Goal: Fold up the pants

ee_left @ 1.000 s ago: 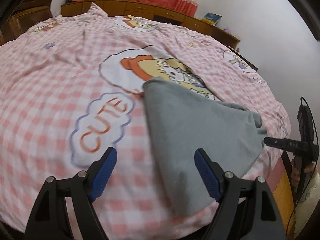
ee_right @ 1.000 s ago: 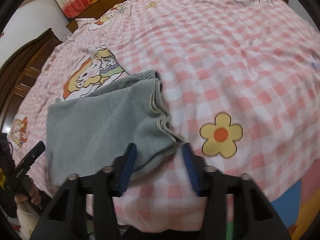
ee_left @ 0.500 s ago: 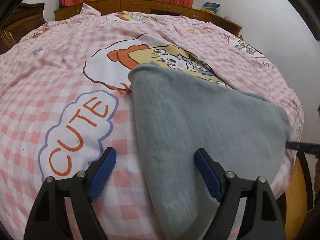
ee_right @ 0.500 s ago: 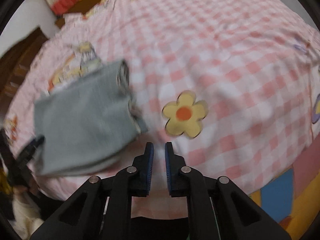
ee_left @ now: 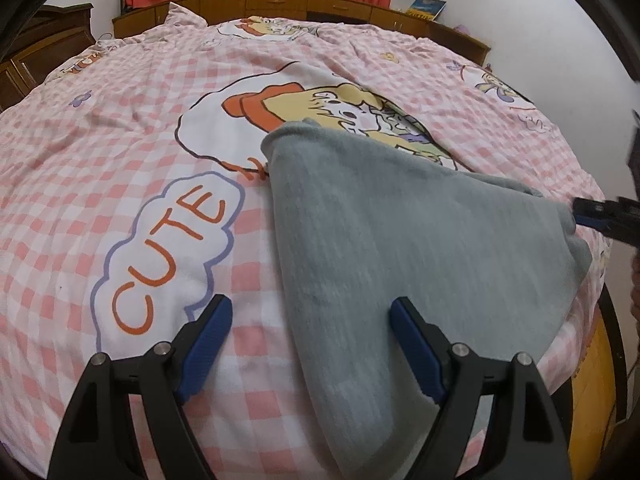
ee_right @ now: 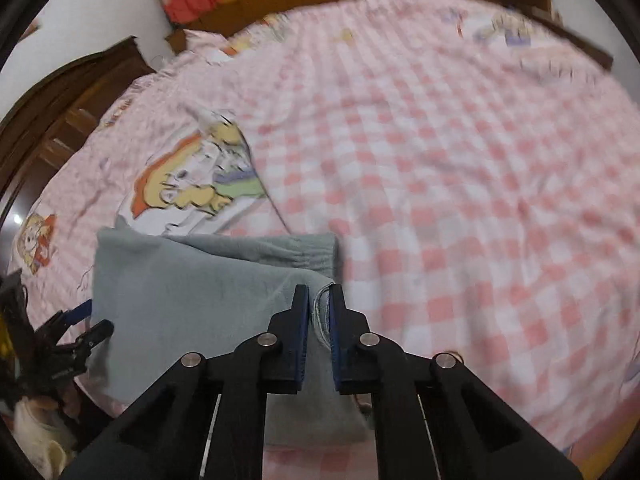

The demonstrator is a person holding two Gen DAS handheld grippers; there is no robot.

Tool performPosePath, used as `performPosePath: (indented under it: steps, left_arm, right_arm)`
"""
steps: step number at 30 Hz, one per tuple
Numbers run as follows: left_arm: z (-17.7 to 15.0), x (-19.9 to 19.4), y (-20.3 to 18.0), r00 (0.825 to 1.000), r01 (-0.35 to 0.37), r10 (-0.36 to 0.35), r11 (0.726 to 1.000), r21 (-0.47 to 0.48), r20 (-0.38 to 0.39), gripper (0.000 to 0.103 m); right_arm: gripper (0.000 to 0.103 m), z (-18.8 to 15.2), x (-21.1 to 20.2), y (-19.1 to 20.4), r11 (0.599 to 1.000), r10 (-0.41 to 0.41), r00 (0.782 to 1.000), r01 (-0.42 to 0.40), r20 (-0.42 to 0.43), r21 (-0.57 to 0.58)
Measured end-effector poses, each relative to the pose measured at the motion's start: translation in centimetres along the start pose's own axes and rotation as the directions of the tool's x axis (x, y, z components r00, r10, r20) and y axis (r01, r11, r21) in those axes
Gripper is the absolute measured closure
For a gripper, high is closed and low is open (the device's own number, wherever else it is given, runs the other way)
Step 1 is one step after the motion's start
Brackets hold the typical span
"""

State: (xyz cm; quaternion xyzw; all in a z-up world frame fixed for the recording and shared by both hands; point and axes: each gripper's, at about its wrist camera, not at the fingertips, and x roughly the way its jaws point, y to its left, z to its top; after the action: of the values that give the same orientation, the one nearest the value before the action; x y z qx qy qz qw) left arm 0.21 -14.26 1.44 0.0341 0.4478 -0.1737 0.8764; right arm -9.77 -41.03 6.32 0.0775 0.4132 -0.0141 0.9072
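The grey pants point(ee_left: 404, 240) lie folded on the pink checked bedspread point(ee_left: 100, 152) near the bed's front edge. My left gripper point(ee_left: 312, 340) is open, just above the near left edge of the pants, holding nothing. My right gripper point(ee_right: 319, 316) is shut on the near right corner of the pants point(ee_right: 200, 300), with a fold of grey cloth pinched between the blue pads. Its tip also shows at the right of the left wrist view point(ee_left: 592, 216).
A "CUTE" print point(ee_left: 168, 252) and a cartoon figure point(ee_left: 352, 108) mark the bedspread beside the pants. Wooden cabinets point(ee_left: 320, 4) run along the far side, a dark wardrobe point(ee_right: 60, 112) stands at the left. The bed's front edge point(ee_left: 588, 360) drops off at the right.
My right gripper swung back over the pants and closed on their near corner. My left gripper stayed open and pulled back a little.
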Motion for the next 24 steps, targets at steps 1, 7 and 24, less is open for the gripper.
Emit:
performPosePath:
  steps: [1, 7, 24]
  left_arm:
    - [0.0, -0.1, -0.1, 1.000, -0.005, 0.005, 1.000, 0.003, -0.005, 0.018]
    - [0.1, -0.2, 0.1, 1.000, -0.004, 0.004, 1.000, -0.025, -0.011, 0.018]
    - [-0.2, -0.2, 0.3, 1.000, 0.021, -0.020, 0.998, -0.064, 0.015, 0.018]
  right_arm:
    - [0.095, -0.5, -1.3, 0.9, 0.999, 0.001, 0.999, 0.001, 0.037, -0.040]
    - [0.095, -3.6, -2.8, 4.8, 0.969, 0.113, 0.994, -0.110, 0.001, -0.220]
    - [0.044, -4.0, -4.0, 2.9, 0.983, 0.135, 0.990, -0.139, -0.045, -0.120]
